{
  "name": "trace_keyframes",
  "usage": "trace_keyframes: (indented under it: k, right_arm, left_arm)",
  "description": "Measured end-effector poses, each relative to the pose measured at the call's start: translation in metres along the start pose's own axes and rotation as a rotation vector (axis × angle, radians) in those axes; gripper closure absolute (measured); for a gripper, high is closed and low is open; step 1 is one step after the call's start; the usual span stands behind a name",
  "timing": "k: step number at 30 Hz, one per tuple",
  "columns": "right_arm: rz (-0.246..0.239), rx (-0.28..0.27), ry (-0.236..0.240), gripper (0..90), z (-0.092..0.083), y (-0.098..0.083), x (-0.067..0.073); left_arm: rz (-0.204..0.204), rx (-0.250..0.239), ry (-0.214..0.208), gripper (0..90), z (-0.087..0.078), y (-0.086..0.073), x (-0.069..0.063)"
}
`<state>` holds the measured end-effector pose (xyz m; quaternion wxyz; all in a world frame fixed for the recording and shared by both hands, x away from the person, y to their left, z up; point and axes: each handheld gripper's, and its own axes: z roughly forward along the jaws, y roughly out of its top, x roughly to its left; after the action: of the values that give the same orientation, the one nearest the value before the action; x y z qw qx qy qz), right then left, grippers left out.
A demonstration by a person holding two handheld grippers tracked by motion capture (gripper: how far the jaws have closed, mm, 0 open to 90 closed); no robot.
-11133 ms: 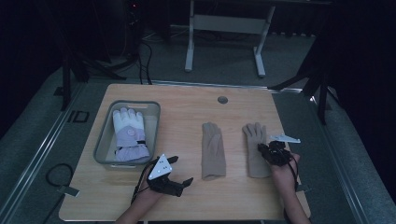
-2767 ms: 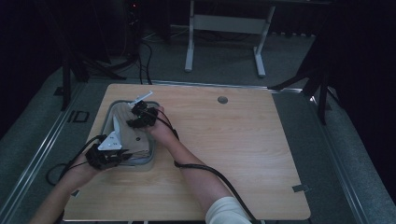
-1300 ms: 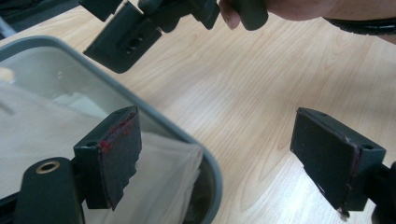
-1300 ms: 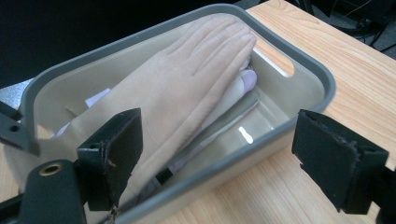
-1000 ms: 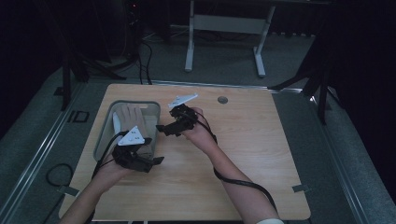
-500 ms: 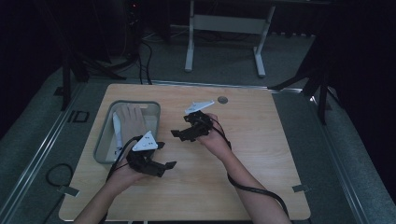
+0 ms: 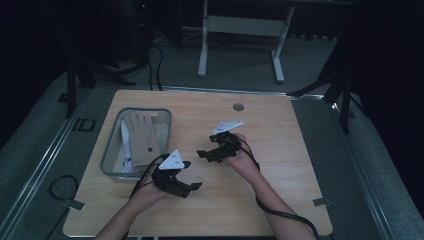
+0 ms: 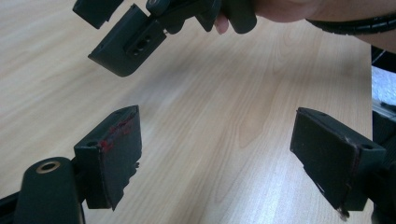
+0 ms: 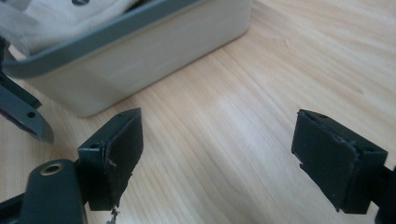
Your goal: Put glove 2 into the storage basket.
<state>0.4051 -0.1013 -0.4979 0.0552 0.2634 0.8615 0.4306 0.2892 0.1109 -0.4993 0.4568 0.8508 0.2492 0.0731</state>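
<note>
A grey bin (image 7: 111, 150) stands at the table's left and holds a tan glove (image 7: 141, 137) lying on top of a white glove (image 7: 125, 145). My left gripper (image 7: 191, 175) hovers just right of the bin's near corner, open and empty, with bare wood between its pads (image 8: 116, 154). My right gripper (image 7: 206, 156) is a little beyond it, pointing left toward the bin, also open and empty. In the right gripper view the bin's wall (image 9: 140, 56) lies ahead of the open gripper (image 9: 217, 149), with white glove fabric (image 9: 70, 14) above the rim. The right gripper's fingers (image 8: 130, 42) show at the top of the left gripper view.
The wooden table (image 7: 290, 140) has a round cable hole (image 7: 238, 107) near its far edge. A grey tape piece (image 7: 320, 202) sits at the right edge. Cables trail from both grippers toward the near edge. A metal stand (image 7: 240, 25) rises behind the table.
Both hands have drawn away from the bin, to the right and toward the near edge, sinking lower. The tan gloves that earlier lay on the table are in the bin.
</note>
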Motion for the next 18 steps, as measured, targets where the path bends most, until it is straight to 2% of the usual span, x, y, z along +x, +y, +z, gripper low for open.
trace_keyframes:
  k: [7,8,9,18]
  right_arm:
    - [-0.003,0.008,-0.005,17.0,-0.005,-0.019,-0.002]
    - [-0.005,0.01,-0.007,16.9,-0.005,-0.022,-0.002]
    - [0.001,0.016,-0.008,16.9,-0.008,-0.032,-0.004]
    - [-0.009,0.009,-0.029,16.9,-0.018,-0.065,-0.009]
  left_arm:
    - [-0.009,-0.001,-0.032,16.8,0.015,-0.007,-0.003]
    - [-0.006,0.008,-0.046,16.8,0.022,-0.011,-0.005]
    - [-0.003,0.011,-0.052,16.8,0.024,-0.012,-0.006]
    - [0.01,0.026,-0.077,16.8,0.039,-0.016,-0.008]
